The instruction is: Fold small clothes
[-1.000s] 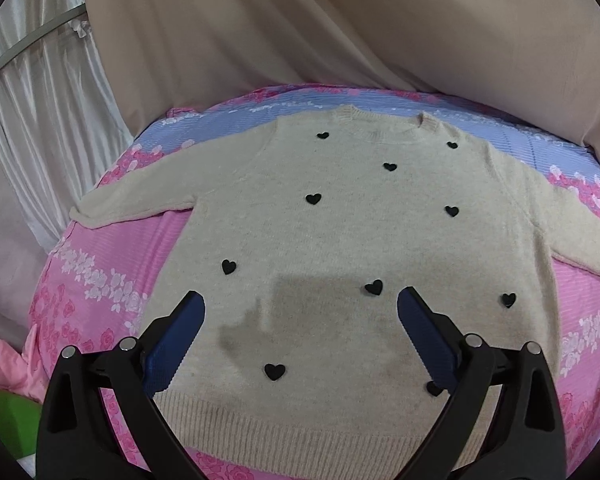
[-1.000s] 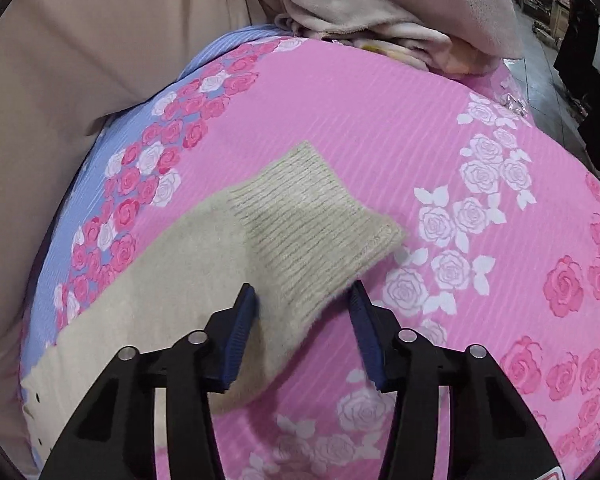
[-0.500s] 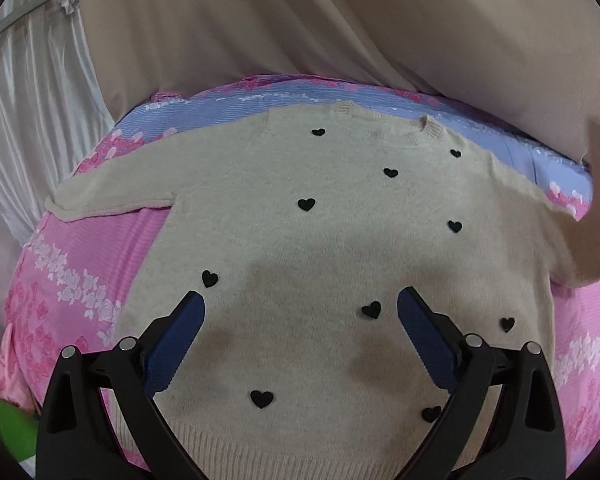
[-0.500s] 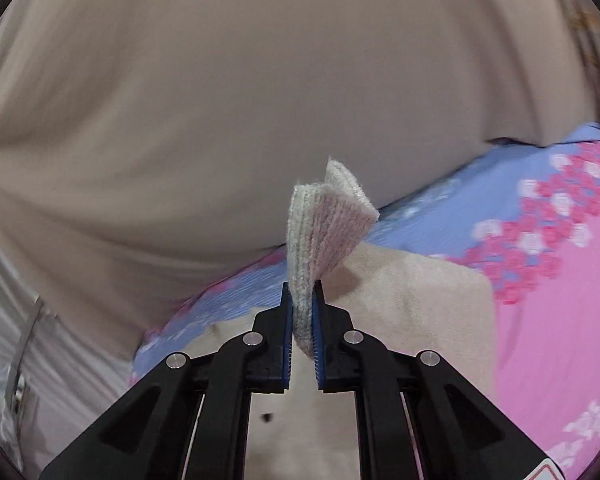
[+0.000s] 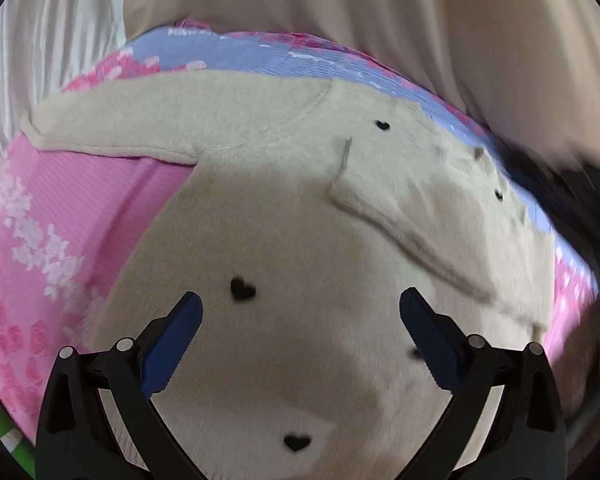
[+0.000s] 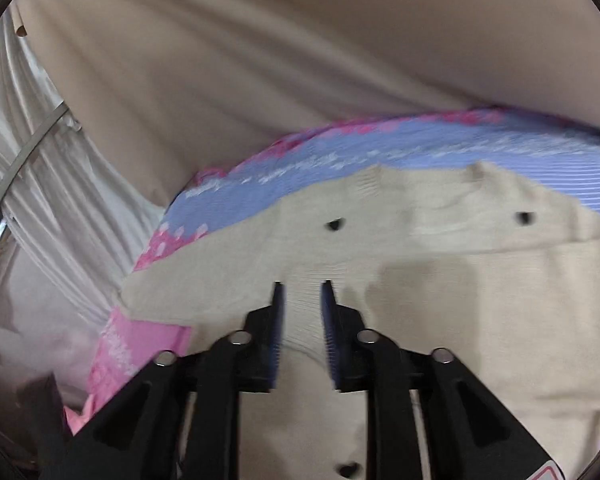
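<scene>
1 sleeve [image 5: 428, 236] of the cream knitted sweater with black hearts [image 5: 260, 216] lies folded across its chest on the pink floral bedsheet [image 5: 60, 216]: right gripper [image 6: 302, 292] opening, cuff between its jaws, left gripper [image 5: 300, 312] wide and empty (other sleeve [image 5: 140, 120] next, I judge).

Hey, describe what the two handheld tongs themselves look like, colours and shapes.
Both the left tongs and right tongs have glossy black plastic arms with triangular cut-outs, round silver pins at the joints, and blue ridged pads. A red-and-white sticker shows at the right one's lower corner.
</scene>
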Available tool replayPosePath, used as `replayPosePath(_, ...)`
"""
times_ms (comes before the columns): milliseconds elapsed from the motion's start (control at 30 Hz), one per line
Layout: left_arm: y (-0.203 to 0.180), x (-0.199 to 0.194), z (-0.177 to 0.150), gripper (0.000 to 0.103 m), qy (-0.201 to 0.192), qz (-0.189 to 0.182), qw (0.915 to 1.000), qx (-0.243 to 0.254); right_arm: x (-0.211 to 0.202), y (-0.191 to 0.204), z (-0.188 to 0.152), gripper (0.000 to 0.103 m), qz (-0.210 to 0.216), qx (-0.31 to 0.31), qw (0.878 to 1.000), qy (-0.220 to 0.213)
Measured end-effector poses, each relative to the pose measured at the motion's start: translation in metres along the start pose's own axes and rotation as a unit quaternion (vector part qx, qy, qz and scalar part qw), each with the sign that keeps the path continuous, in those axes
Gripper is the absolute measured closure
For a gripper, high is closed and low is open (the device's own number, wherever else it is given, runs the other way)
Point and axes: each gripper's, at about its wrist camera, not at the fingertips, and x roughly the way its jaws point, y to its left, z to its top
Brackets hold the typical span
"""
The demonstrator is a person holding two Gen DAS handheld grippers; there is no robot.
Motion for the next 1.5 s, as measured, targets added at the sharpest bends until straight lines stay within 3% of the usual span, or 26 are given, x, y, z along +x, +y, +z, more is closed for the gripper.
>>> replayPosePath(100, -0.007, 0.023, 0.024, 0.006, 0.008, -0.034, 0.9992, -0.019, -0.043, -0.039, -0.032, 0.066, -0.072, 0.014, 0.997, -0.012)
replayPosePath(233, -0.028, 0.078, 0.058, 0.008, 0.036, -0.053, 0.9972, -0.039, -0.083, -0.1, -0.07, 0.064, -0.178, 0.07, 0.982, 0.009)
replayPosePath(267, -0.031, 0.092, 0.064, 0.023, 0.052, -0.06, 0.9955, -0.051, -0.09, -0.115, -0.081, 0.064, -0.194, 0.092, 0.976, 0.013)
replayPosePath(300, -0.033, 0.107, 0.068, 0.056, 0.072, -0.082, 0.9918, -0.065, -0.098, -0.127, -0.088, 0.063, -0.203, 0.109, 0.973, 0.016)
replayPosePath(333, -0.036, 0.113, 0.072, 0.062, 0.077, -0.075, 0.9915, -0.074, -0.102, -0.137, -0.097, 0.063, -0.214, 0.127, 0.968, 0.019)
replayPosePath(367, -0.038, 0.112, 0.078, 0.092, 0.063, -0.074, 0.9922, -0.077, -0.108, -0.145, -0.104, 0.062, -0.223, 0.134, 0.965, 0.022)
replayPosePath(400, -0.042, 0.111, 0.086, 0.095, 0.063, -0.101, 0.9904, -0.069, -0.11, -0.151, -0.109, 0.062, -0.231, 0.137, 0.963, 0.024)
replayPosePath(533, -0.046, 0.082, 0.118, 0.095, 0.015, -0.143, 0.9883, -0.053, -0.095, -0.164, -0.119, 0.062, -0.241, 0.134, 0.961, 0.029)
replayPosePath(633, -0.039, 0.07, 0.137, 0.095, -0.015, -0.125, 0.9912, -0.042, -0.077, -0.172, -0.111, 0.062, -0.241, 0.137, 0.96, 0.028)
replayPosePath(733, -0.022, 0.075, 0.144, 0.095, -0.014, -0.098, 0.9943, -0.041, -0.063, -0.178, -0.099, 0.064, -0.223, 0.147, 0.964, 0.02)
replayPosePath(800, -0.016, 0.088, 0.143, 0.095, 0.002, -0.088, 0.9953, -0.04, -0.056, -0.18, -0.092, 0.085, -0.226, 0.143, 0.963, 0.022)
replayPosePath(867, -0.013, 0.103, 0.139, 0.094, 0.016, -0.077, 0.9961, -0.041, -0.067, -0.19, -0.089, 0.092, -0.236, 0.169, 0.957, 0.001)
replayPosePath(933, -0.004, 0.108, 0.132, 0.094, 0.025, -0.073, 0.996, -0.045, -0.08, -0.201, -0.093, 0.093, -0.244, 0.194, 0.95, -0.012)
replayPosePath(1033, 0.001, 0.117, 0.12, 0.094, 0.041, -0.066, 0.9963, -0.037, -0.077, -0.21, -0.103, 0.093, -0.247, 0.193, 0.949, 0.01)
replayPosePath(1133, 0.008, 0.12, 0.114, 0.091, 0.027, -0.073, 0.9962, -0.041, -0.077, -0.2, -0.1, 0.092, -0.256, 0.181, 0.95, 0.006)
replayPosePath(1300, 0.031, 0.102, 0.11, 0.08, 0.027, -0.114, 0.9901, -0.077, -0.074, -0.202, -0.099, 0.092, -0.283, 0.169, 0.944, 0.019)
replayPosePath(1433, 0.063, 0.085, 0.098, 0.08, 0.019, -0.096, 0.9926, -0.072, -0.078, -0.213, -0.107, 0.092, -0.268, 0.21, 0.94, 0.005)
replayPosePath(1500, 0.089, 0.074, 0.09, 0.08, 0.01, -0.094, 0.9912, -0.093, -0.081, -0.204, -0.104, 0.087, -0.271, 0.211, 0.939, 0.01)
